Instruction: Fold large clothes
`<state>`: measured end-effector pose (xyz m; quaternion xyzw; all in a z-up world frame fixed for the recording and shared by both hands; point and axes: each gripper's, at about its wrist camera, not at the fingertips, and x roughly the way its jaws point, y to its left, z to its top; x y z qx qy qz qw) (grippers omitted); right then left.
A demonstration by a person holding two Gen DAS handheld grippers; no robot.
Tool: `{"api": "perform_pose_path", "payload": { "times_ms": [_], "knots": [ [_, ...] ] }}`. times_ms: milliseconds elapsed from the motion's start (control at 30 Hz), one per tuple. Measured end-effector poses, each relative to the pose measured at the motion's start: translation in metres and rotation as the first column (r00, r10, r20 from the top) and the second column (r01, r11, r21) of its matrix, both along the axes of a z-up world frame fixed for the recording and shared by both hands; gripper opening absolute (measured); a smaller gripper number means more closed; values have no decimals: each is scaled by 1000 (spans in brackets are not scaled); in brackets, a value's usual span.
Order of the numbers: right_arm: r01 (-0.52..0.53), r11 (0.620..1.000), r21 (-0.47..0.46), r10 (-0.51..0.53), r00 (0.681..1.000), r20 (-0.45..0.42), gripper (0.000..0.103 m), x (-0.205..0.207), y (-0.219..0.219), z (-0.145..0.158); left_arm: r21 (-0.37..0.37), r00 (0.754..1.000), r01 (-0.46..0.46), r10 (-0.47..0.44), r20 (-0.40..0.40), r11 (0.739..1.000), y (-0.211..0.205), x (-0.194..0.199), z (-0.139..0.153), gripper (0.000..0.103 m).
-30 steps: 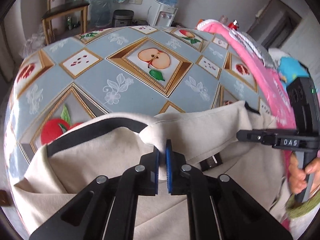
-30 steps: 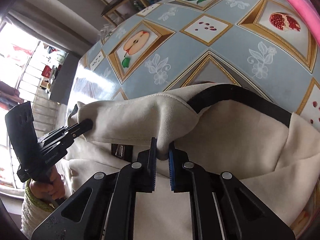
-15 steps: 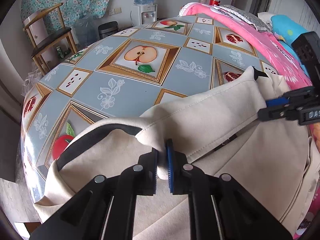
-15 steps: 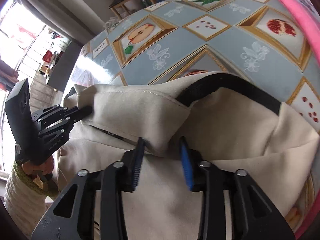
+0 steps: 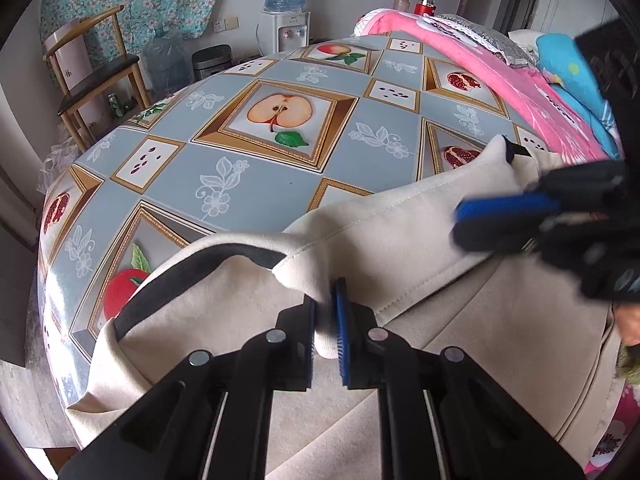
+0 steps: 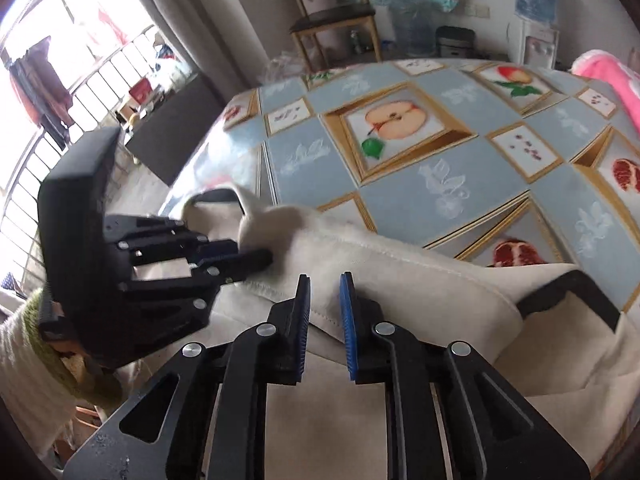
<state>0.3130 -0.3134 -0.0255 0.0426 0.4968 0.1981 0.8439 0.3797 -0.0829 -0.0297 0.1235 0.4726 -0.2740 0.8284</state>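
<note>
A cream coat (image 5: 400, 232) with a black collar band (image 5: 192, 268) is lying over the near edge of a table (image 5: 248, 184) covered in a blue-grey cloth printed with apples and pomegranates. The fabric is thick and soft, with a stitched seam along a folded flap.

The left tongs (image 5: 325, 332) are pinching a bunched fold of that flap between their blue pads, and their jaws are opening slightly. The collar band is curving away to their left; the flap is stretching away to their right.

The right tongs (image 6: 325, 320) are closing, with a ridge of cream fabric sitting between the pads; the pads are not yet pressing on it. In the right view, the left tongs (image 6: 256, 258) are showing just to the left, tips on the cloth. A pink blanket (image 5: 500, 80) is lying beyond the right tongs.
</note>
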Motion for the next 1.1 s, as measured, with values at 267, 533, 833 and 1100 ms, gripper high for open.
{"api": "perform_pose_path", "payload": {
  "times_ms": [267,533,833,1100],
  "knots": [
    [-51,999,-14,50,997,-66,15,-6,-11,-19,-219,988,-147,154,16,965,51,3,38,28],
    [-46,997,-61,42,997,-63,15,-8,-4,-15,-115,997,23,-31,-69,993,-13,-1,15,28],
    [-20,983,-180,16,1000,-26,2,-16,-33,-13,-77,999,33,-35,-25,996,-13,-3,-4,27],
    [102,963,-250,-96,995,38,8,-20,-56,5,-86,999,31,-31,-7,996,-13,-5,-4,27]
  ]
}}
